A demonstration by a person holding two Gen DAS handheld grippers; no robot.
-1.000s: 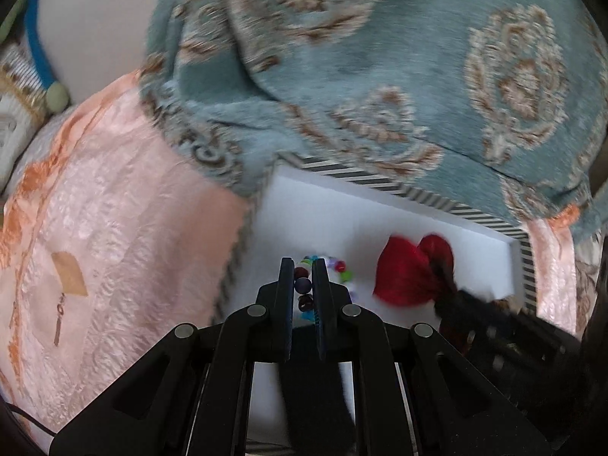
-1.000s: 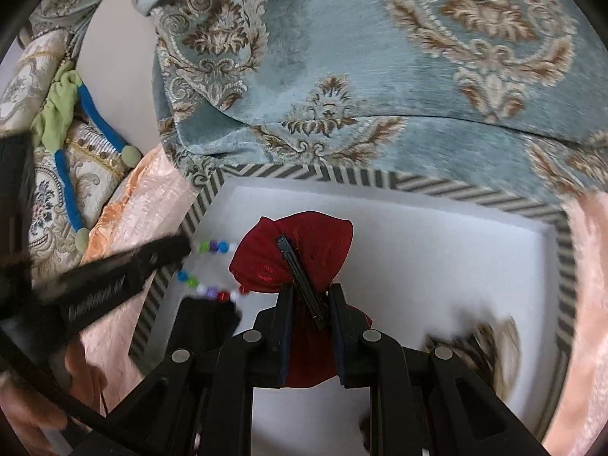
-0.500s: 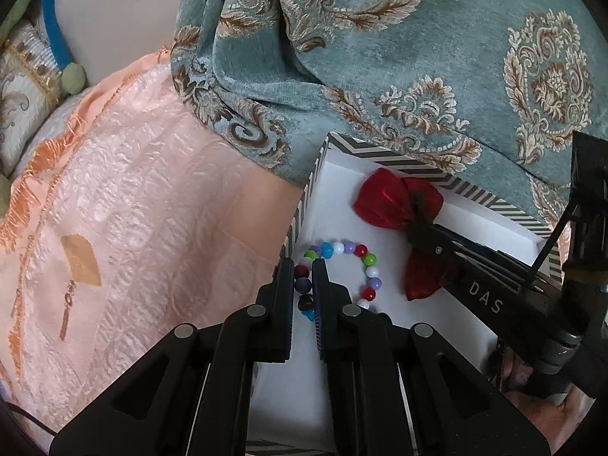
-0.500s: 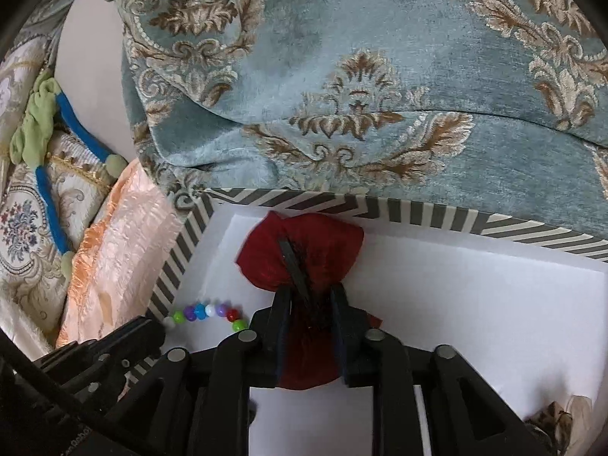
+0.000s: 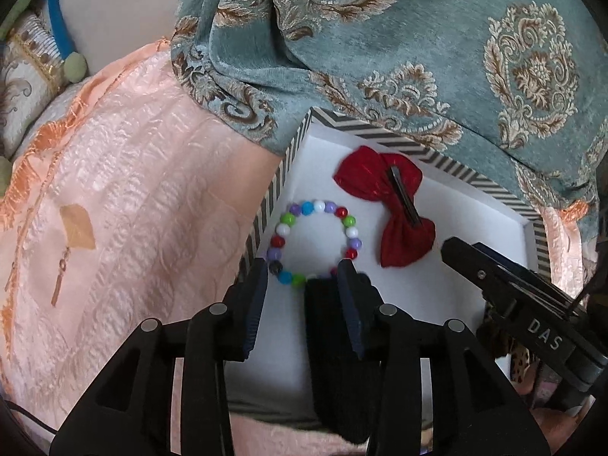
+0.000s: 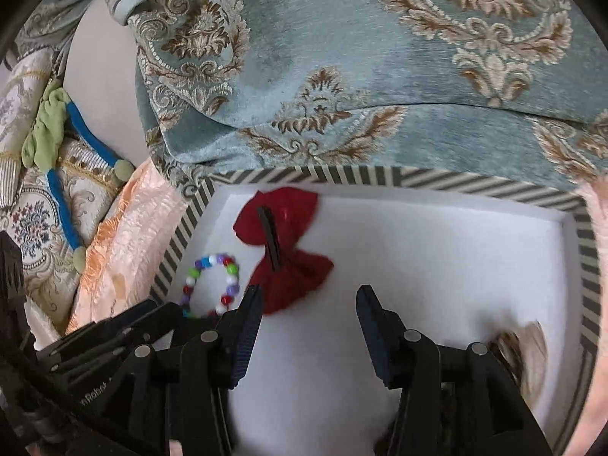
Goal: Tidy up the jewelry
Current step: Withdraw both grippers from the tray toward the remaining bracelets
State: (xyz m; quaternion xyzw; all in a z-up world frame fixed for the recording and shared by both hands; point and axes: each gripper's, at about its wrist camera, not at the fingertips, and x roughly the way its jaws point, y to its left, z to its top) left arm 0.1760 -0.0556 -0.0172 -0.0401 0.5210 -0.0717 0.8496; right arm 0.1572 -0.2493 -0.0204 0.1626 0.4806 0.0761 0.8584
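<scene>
Both claws' jaws just opened. Left claw parted over round glossy bead bracelet, gripping nothing. Right claw parted, empty, beside crinkled red fabric bow clip. Both pieces lie flat in white-lined, stripe-rimmed box.

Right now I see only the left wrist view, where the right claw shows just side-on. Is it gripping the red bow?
Observer: No. The right wrist view shows the right claw with its jaws apart; they have just been opening. The red bow lies free on the tray floor by its left fingertip.
Operator: And what's behind that claw in the tray's corner?
Observer: A brown and cream piece, too blurred to name, close to the striped tray wall.
Operator: Is anything else lying on that side?
Observer: No, between the bow and that piece only white floor shows.
</scene>
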